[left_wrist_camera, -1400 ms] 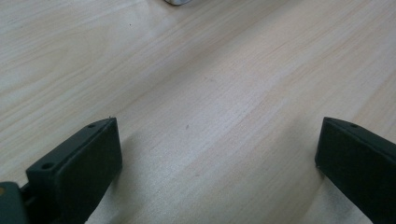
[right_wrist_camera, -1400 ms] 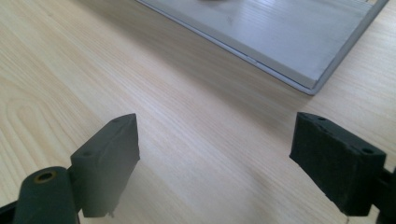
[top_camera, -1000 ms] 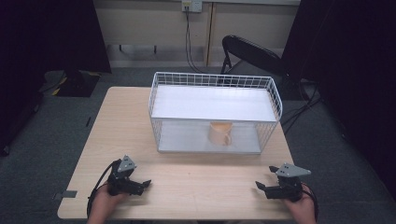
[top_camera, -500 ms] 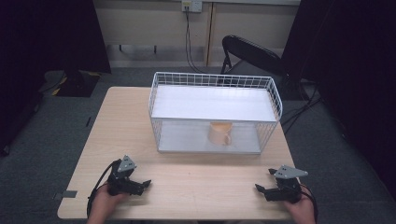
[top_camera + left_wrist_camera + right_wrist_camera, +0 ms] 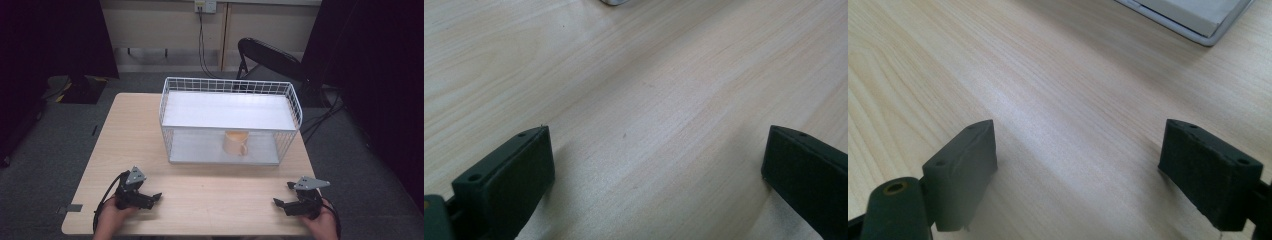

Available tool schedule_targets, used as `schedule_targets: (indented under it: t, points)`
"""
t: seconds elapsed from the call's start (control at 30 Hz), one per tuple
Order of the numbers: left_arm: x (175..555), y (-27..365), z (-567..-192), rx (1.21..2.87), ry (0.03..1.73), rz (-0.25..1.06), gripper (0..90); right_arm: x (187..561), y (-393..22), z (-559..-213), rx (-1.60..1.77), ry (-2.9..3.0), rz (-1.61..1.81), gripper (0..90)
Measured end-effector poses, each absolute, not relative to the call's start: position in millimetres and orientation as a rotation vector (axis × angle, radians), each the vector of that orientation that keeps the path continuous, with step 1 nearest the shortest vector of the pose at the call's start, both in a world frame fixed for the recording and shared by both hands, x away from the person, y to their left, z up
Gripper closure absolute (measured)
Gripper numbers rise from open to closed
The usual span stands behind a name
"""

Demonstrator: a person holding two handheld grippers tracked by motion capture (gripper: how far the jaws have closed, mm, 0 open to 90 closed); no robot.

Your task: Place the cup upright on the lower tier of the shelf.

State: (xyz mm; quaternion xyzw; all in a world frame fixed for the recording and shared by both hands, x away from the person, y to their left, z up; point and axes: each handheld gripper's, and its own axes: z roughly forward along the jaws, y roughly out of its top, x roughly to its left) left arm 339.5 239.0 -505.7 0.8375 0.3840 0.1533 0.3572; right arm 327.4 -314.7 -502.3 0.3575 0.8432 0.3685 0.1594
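Wooden table (image 5: 215,200): cup (image 5: 236,143) in basket (image 5: 165,105), well beyond both claws.

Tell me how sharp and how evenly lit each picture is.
High view: sharp table and wire basket, dark corners around the room. Left gripper view: wood grain clear, the near jaws soft, with a shadow between them. Right gripper view: bright sheen on the wood, jaws slightly blurred.

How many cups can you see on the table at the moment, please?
1: a tan cup stands on the lower level of the white wire rack, near its front edge, under the white shelf, which may hide more.
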Motion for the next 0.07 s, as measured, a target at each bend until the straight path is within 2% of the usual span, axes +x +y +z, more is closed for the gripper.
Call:
schedule_targets:
  t: [0.07]
  points:
    - [339.5, 239.0, -505.6, 2.162, 0.992, 0.396, 0.0, 327.4, -314.8, -502.3, 1.022, 2.41, 1.053, 14.5]
